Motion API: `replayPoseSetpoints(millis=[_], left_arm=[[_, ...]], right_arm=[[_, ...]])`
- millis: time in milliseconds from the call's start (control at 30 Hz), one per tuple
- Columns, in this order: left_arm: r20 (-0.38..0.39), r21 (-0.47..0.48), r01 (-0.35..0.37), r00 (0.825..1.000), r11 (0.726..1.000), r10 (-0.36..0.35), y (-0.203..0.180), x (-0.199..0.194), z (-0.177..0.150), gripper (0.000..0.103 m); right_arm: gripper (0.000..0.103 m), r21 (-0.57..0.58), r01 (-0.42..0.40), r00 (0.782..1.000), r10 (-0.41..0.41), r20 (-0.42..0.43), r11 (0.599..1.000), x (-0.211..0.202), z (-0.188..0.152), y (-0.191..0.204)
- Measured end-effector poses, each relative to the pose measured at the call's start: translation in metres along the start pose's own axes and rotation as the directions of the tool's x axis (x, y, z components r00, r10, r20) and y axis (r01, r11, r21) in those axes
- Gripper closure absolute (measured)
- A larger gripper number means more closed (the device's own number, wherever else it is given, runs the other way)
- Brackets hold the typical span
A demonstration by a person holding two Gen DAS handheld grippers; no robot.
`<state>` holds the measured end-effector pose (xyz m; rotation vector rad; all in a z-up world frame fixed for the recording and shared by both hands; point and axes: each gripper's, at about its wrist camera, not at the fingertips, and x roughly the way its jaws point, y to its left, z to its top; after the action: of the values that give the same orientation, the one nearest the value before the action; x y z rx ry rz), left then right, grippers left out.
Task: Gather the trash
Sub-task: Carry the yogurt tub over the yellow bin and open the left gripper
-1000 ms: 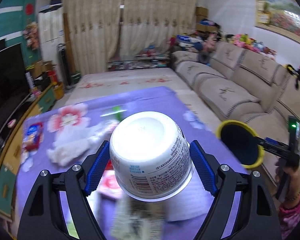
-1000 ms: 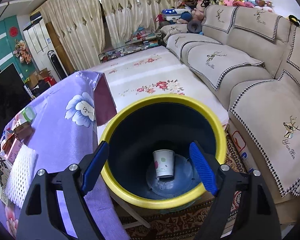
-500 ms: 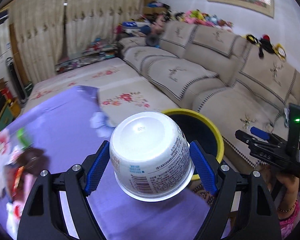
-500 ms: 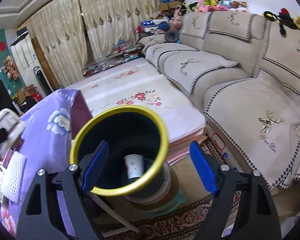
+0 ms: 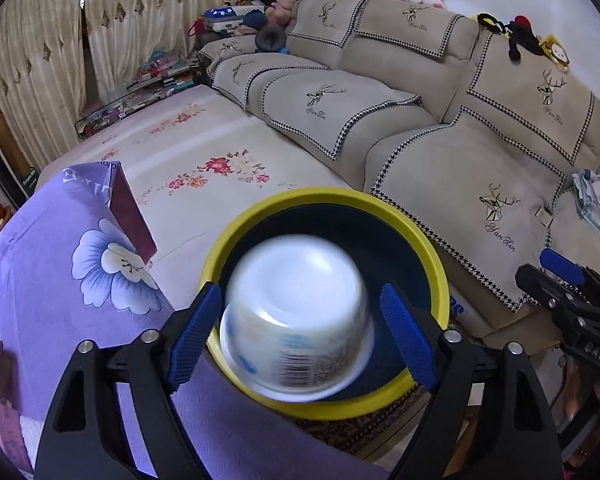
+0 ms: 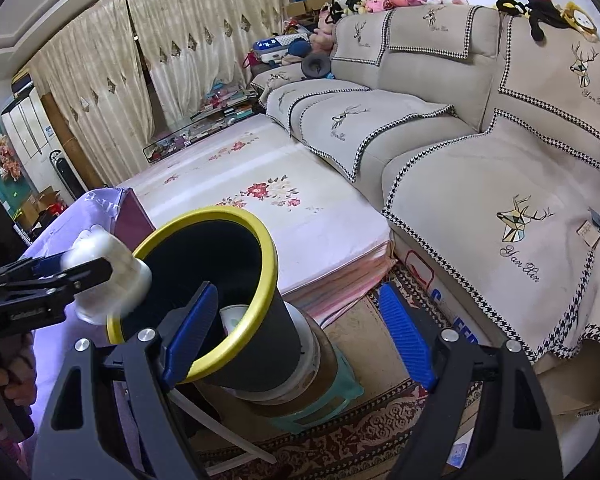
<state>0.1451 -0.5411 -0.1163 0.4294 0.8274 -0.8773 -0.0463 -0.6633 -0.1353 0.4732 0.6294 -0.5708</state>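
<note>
1. Yellow-rimmed and dark inside, the round bin (image 5: pixel 428 248) stands on a stack of tubs beside the sofa; a paper cup (image 6: pixel 234 318) lies at its bottom, partly hidden by the rim.
2. A white plastic tub (image 5: pixel 296 316), bottom towards the left wrist camera and blurred, sits right over the bin's mouth, between the blue pads of the left gripper (image 5: pixel 300 336).
3. That gripper's jaws have just been opening. A dark gap shows at the right pad; whether the left pad still touches the tub I cannot tell.
4. The right gripper (image 6: pixel 298 332) is spread wide with nothing in it, its left finger (image 6: pixel 188 336) in front of the bin's near rim.
5. To the left is the table under a purple flowered cloth (image 5: pixel 60 280); far and to the right is the beige sofa (image 5: pixel 480 168), with a pale floral mat (image 5: pixel 220 160) in front of it and a patterned rug (image 6: pixel 380 432) under the bin's stand.
6. A second ago the tub was held firmly above the table; it is now above the bin, and the right gripper has drawn back from around the bin's rim.
</note>
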Motion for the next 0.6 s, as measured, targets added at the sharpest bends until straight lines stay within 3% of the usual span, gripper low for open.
replayPoseSetpoints(millis=[167, 333, 433, 600], left_arm=[[0.017, -0.035, 0.005, 1.0, 0.999, -0.004, 0.012, -0.013, -0.003, 0.014], [0.071, -0.097, 0.0, 0.997, 0.995, 0.007, 0.038, -0.067, -0.022, 0.012], [0.118, -0.126, -0.026, 0.992, 0.992, 0.041, 0.053, -0.108, -0.038, 0.011], [0.201, -0.197, -0.114, 0.967, 0.974, 0.154, 0.09, -0.179, -0.077, 0.008]], right_arm=[[0.025, 0.001, -0.012, 1.0, 0.012, -0.009, 1.0, 0.002, -0.004, 0.003], [0.025, -0.01, -0.034, 0.999, 0.034, -0.023, 0.999, 0.003, -0.008, 0.015], [0.025, -0.032, -0.054, 0.998, 0.053, -0.034, 0.998, 0.004, -0.011, 0.028], [0.025, -0.092, -0.113, 0.992, 0.107, -0.062, 0.989, 0.002, -0.02, 0.067]])
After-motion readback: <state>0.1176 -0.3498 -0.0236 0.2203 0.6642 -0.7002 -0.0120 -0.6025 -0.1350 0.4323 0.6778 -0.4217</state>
